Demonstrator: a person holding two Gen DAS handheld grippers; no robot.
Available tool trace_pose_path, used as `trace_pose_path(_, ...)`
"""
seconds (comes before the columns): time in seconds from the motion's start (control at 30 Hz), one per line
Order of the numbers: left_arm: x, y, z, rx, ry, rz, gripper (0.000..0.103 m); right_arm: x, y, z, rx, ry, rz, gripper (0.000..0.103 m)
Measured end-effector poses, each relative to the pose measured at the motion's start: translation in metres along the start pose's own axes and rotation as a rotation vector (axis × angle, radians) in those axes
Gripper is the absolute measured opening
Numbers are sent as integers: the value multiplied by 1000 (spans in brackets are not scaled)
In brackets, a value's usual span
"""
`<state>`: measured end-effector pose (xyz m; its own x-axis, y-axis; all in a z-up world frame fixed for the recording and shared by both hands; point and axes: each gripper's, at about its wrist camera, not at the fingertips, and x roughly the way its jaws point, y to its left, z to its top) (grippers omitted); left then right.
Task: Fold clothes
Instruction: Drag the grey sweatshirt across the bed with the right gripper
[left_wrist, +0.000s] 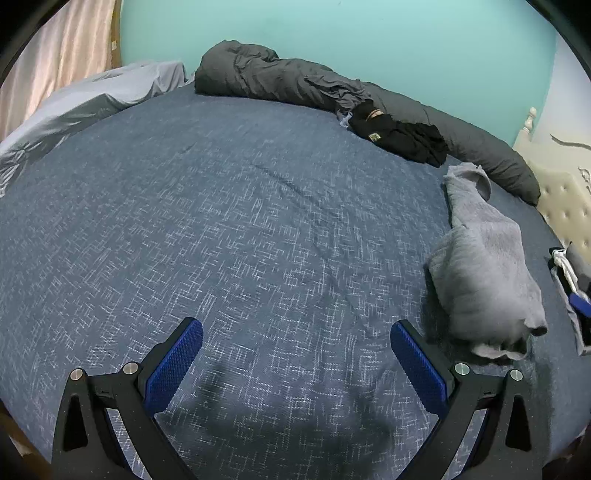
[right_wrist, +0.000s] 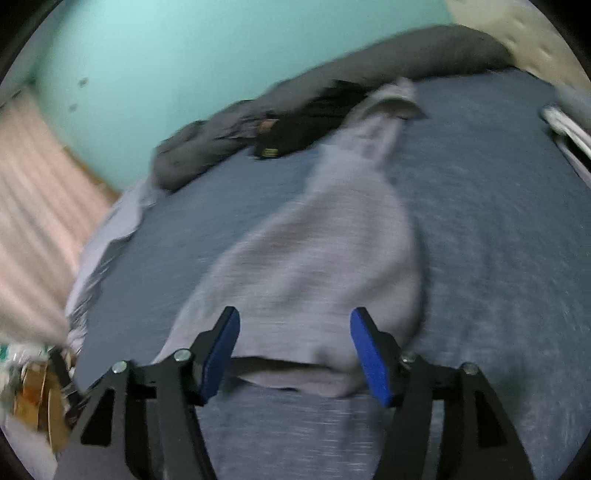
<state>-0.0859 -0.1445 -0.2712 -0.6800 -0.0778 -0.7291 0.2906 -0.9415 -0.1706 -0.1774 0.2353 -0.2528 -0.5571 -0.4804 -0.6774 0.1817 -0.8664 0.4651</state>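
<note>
Left gripper (left_wrist: 296, 343): spread wide, blue pads empty, poised over the bare middle of the bed (left_wrist: 221, 221), nothing between the fingers.

Right gripper (right_wrist: 295, 332): spread as well, pinching nothing; blue pads set either side of the near hem of the grey sweater (right_wrist: 314, 251), just above it. Contact with the fabric hard to judge, as the right wrist view is blurred.

Grey sweater: lying loosely bunched on the blue patterned bed sheet, toward the right side of the bed in the left wrist view (left_wrist: 480, 266), stretching lengthwise from the near edge toward the far edge. One narrow end pointing at the far edge, close to the black garment (left_wrist: 402, 134).

Black garment: crumpled at the far edge of the bed, resting against the rolled dark grey duvet (left_wrist: 266, 75), a small label showing on it.

Dark grey duvet: running along the far edge below the turquoise wall (left_wrist: 332, 33).

Light grey pillow (left_wrist: 92, 99): at the far left corner of the bed, beside the pink curtain (left_wrist: 55, 66).

Tufted cream headboard (left_wrist: 565, 206): at the right edge.
</note>
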Motion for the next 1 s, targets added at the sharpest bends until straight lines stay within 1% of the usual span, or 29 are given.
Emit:
trace_pose_path(0.03,0,0,-1,3,0,1,103,6,-11,-2,22,17,-61,70)
trace_pose_path(0.07,0,-1,-1,6,0,1,103,13,-17,-4,48,31,-68,71)
trace_pose_path(0.23,0,-2,-2,23,0,4,103,46,-45,-14,179,100,-82,71)
trace_pose_path(0.3,1,-2,-2,25,-1,2,103,57,-52,-14,205,108,-84,71)
trace_pose_path(0.37,1,-2,-2,27,0,-2,103,65,-52,-11,208,108,-64,70)
trace_pose_path(0.4,2,-2,-2,31,0,-3,103,67,-51,-8,203,103,-50,66)
trace_pose_path(0.43,3,-2,-3,36,1,-3,103,68,-49,-5,197,98,-36,49)
trace_pose_path(0.47,4,-2,-3,39,2,-3,103,70,-48,-2,191,93,-23,36)
trace_pose_path(0.5,4,-1,-2,39,1,-4,103,71,-46,1,186,88,-9,32)
trace_pose_path(0.53,4,-1,-2,38,1,-5,103,73,-44,4,180,83,5,22)
trace_pose_path(0.57,4,0,-2,38,1,-7,103,73,-38,8,156,79,6,16)
trace_pose_path(0.63,5,0,-2,44,-2,-13,103,67,-16,20,81,33,38,13)
trace_pose_path(0.7,5,1,-2,53,-8,-8,103,65,9,32,0,10,69,12)
trace_pose_path(0.8,11,5,-4,37,7,-3,103,59,63,51,-116,8,161,12)
trace_pose_path(0.9,14,9,-4,12,25,-21,103,62,131,77,-215,0,271,12)
trace_pose_path(0.97,11,9,-2,14,12,-15,103,67,174,89,-274,12,335,12)
trace_pose_path(1.0,10,10,-1,13,6,-13,103,74,202,92,-313,20,358,12)
